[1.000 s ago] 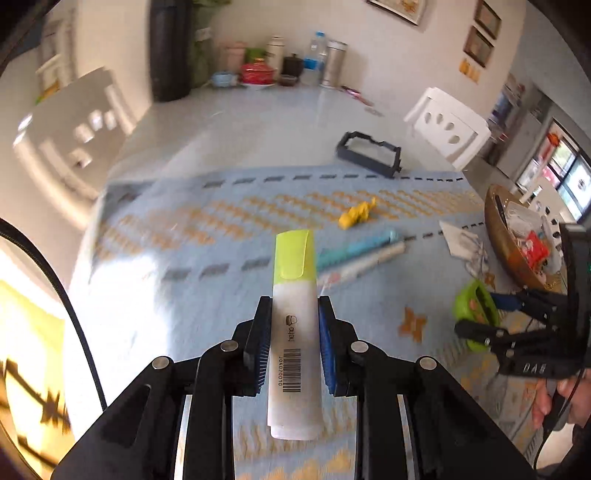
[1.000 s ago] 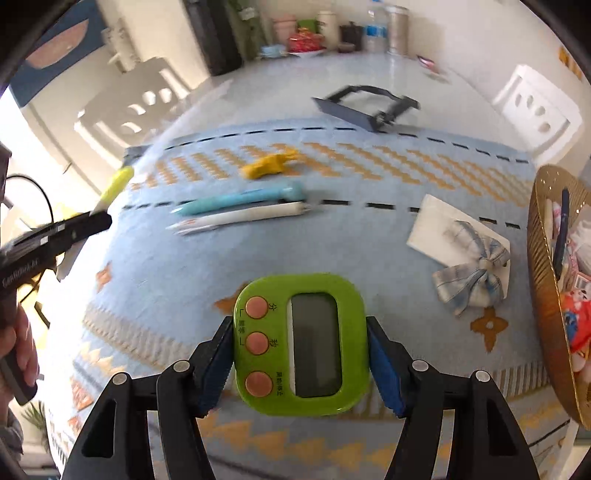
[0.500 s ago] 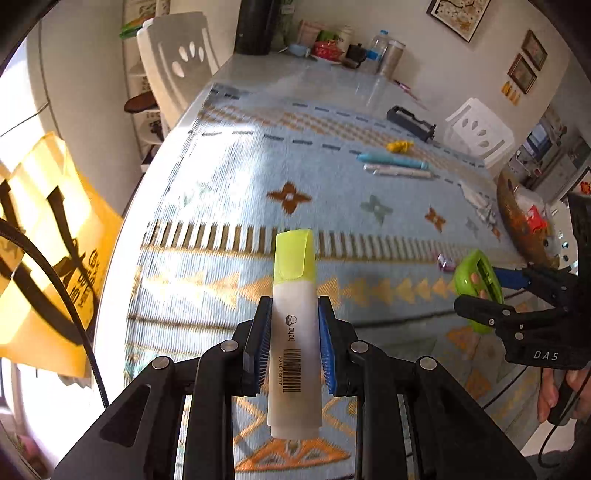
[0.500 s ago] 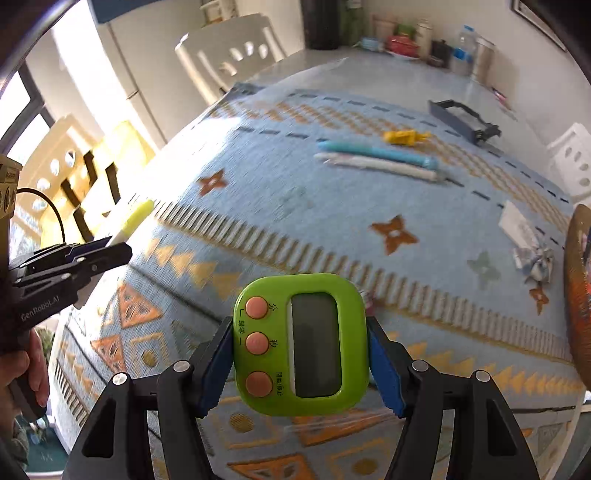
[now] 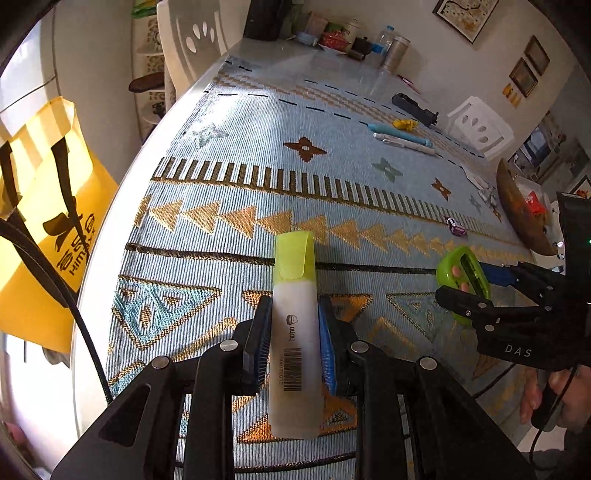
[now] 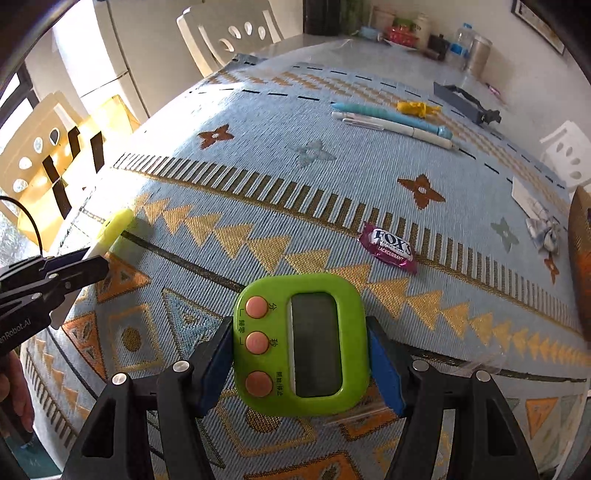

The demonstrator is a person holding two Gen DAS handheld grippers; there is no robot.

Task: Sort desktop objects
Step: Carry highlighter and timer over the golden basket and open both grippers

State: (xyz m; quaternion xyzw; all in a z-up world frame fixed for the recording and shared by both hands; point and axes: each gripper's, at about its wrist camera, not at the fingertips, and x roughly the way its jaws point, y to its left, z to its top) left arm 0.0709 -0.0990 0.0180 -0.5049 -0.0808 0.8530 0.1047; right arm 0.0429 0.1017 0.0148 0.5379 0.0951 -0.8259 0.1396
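Note:
My left gripper [image 5: 293,343] is shut on a yellow highlighter [image 5: 294,325], cap pointing forward, above the near part of the patterned blue tablecloth [image 5: 280,166]. In the right wrist view the same highlighter [image 6: 110,230] sticks out of the left gripper [image 6: 79,264] at the far left. A green digital timer [image 6: 301,343] with three orange buttons sits between the blue pads of my right gripper [image 6: 301,363], which is shut on its sides. From the left wrist, that timer [image 5: 461,277] shows at the right in the right gripper [image 5: 463,286].
A purple candy [image 6: 391,247] lies mid-cloth. Two pens [image 6: 395,120], a yellow toy [image 6: 417,108] and a dark holder [image 6: 467,103] lie at the far side. A bow on a card [image 6: 543,225] and a wooden bowl [image 5: 521,210] sit right. White chairs [image 6: 229,33] and a yellow bag [image 5: 44,221] stand beyond the left table edge.
Both grippers have swung back toward the near end of the cloth with their loads; the pens and toy now lie far off. The grips are unchanged.

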